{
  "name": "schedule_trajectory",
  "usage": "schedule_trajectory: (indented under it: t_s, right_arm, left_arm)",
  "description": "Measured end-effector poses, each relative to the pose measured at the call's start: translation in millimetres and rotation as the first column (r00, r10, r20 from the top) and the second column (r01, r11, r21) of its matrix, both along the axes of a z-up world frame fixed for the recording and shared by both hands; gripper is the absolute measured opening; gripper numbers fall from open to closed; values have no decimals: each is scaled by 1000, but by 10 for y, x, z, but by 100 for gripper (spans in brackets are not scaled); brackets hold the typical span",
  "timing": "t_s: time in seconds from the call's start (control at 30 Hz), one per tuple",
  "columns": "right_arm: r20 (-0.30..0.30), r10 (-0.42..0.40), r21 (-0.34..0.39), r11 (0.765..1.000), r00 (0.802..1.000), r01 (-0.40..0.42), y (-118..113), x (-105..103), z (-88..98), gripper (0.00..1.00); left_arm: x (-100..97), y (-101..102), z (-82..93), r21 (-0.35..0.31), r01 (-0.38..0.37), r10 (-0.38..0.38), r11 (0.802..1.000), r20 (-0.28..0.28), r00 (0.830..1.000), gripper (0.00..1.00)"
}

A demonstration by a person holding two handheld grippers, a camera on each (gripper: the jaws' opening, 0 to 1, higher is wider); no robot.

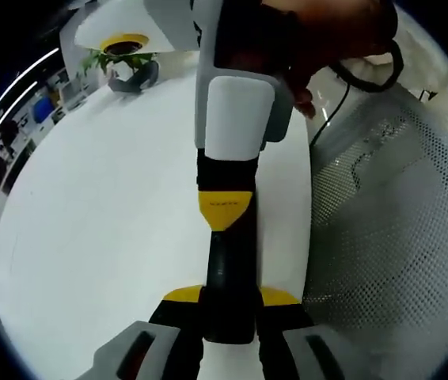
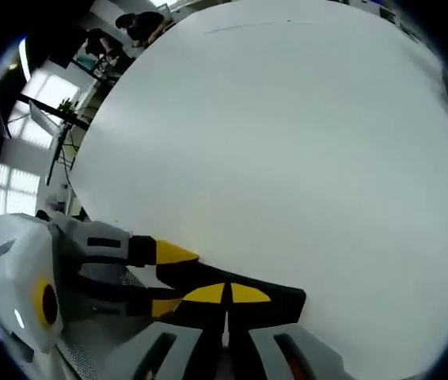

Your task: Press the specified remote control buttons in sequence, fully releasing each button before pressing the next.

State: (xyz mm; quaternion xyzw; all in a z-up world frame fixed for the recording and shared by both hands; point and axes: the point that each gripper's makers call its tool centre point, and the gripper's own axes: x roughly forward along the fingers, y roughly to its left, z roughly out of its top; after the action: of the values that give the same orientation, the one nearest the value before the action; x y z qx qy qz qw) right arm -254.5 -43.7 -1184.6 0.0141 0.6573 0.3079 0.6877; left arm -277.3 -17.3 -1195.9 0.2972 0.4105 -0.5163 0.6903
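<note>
Gripping the black remote, your left gripper is clenched on it above the white bench; your right gripper is clenched shut, tips touching the remote.

Black remote, upright btwn jaws

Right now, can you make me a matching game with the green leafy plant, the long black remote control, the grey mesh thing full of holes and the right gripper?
Things:
1. green leafy plant
2. long black remote control
3. grey mesh seat full of holes
4. right gripper

Places or states:
A. beside the white table's edge
B. yellow tips shut together, pointing at the remote
C. at the table's far end
D. clamped between the left gripper's jaws

Pairs: 1-C, 2-D, 3-A, 4-B
</note>
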Motion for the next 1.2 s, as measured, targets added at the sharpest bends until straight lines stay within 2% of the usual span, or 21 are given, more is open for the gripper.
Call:
schedule_trajectory:
  t_s: [0.2,0.5,0.93,1.2]
  right_arm:
    - [4,16,-27,1000,1000,-15,21,2,-68,0]
    - [30,25,-44,999,999,-23,32,30,-63,0]
    - [10,-2,-26,1000,1000,2,44,62,-91,0]
    - [45,-22,-6,1000,999,22,43,50,-84,0]
  left_arm:
    - [1,-1,0,4,-3,3,1000,-2,1000,24]
    - [0,-2,4,5,-9,9,1000,-3,1000,24]
    - [6,4,-3,5,-20,20,1000,-5,1000,24]
    - [8,5,-4,3,-37,37,999,-10,999,24]
